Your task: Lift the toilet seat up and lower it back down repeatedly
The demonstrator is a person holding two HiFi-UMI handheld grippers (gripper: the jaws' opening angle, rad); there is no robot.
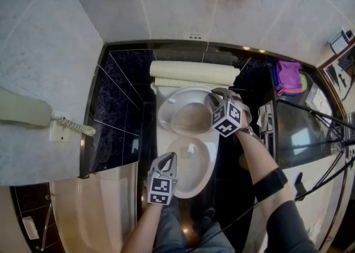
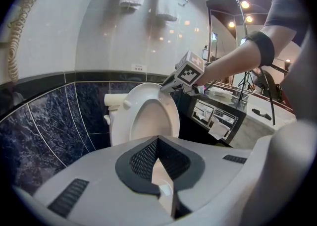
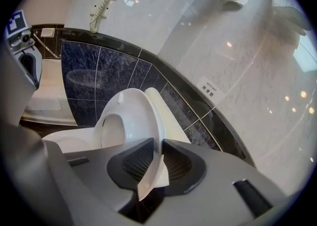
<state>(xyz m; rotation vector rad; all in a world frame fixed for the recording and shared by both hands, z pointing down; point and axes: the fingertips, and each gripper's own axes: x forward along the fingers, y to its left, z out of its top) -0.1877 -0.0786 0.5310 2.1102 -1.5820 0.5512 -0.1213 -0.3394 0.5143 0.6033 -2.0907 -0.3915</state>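
**Holding the raised seat by its rim, ready to bring it down**

Starting with what is nearest: the left gripper hangs low by the front-left rim of the toilet bowl. In the left gripper view its jaws come together at the tips. Only a pale surface shows in the narrow wedge behind them, so I judge it closed on nothing. It takes no part in the hold.

Further out, the right gripper is the working one. In the right gripper view its two dark pads sit on either side of a thin white edge, and this edge is the rim of the toilet seat. So this gripper is gripping the seat on its right side, near the top of the ring.

The seat stands lifted, close to upright and tilted a little back. Just beyond the jaws it rests near the cream lid, which lies against the dark tiled wall.

The relation that matters is this. The long axis of the seat runs from the clamped rim down and away to the hinge at the back of the bowl. The open bowl lies below the right gripper and toward the person. In my judgement, lowering means swinging the held rim in an arc around that hinge, toward the person and downward, not pulling it straight. The right hand is clearly the nearer one for this.
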